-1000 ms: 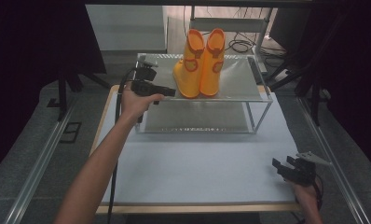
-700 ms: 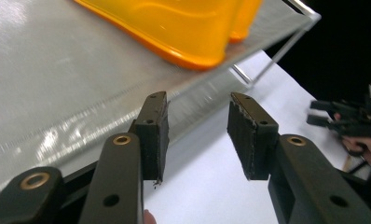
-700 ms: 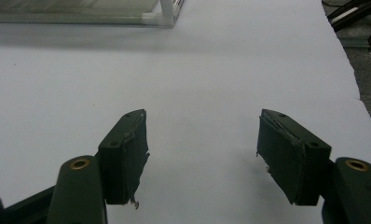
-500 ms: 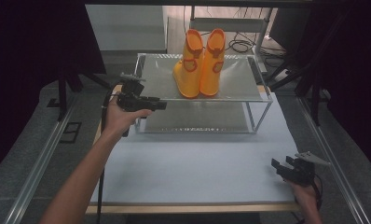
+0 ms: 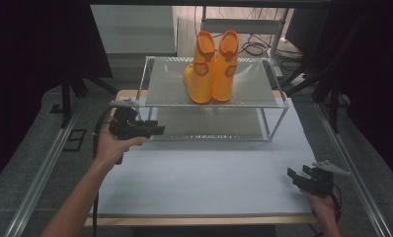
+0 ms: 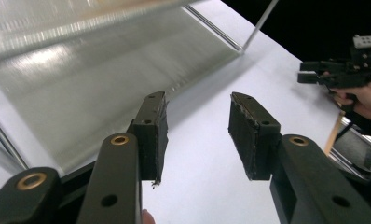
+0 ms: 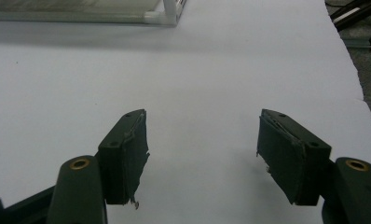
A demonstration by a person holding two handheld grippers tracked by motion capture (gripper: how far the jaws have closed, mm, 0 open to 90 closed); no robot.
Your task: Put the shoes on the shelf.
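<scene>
A pair of orange rubber boots stands upright on the top shelf of a metal-framed rack. My left gripper is held level at the rack's front left corner and points right, along the lower shelf. In the left gripper view the gripper is open with nothing between its pads, and its jaws have just been opening. My right gripper rests low at the table's near right corner. In its own view it stands wide open over bare white table.
The rack takes up the far half of the white table. Metal rails run along both sides of the table. Cables and dark stands lie behind the rack. The right gripper also shows far off in the left gripper view.
My left hand has pulled its gripper back and down from the top shelf's left edge to the rack's front left corner. The right gripper has stayed put.
</scene>
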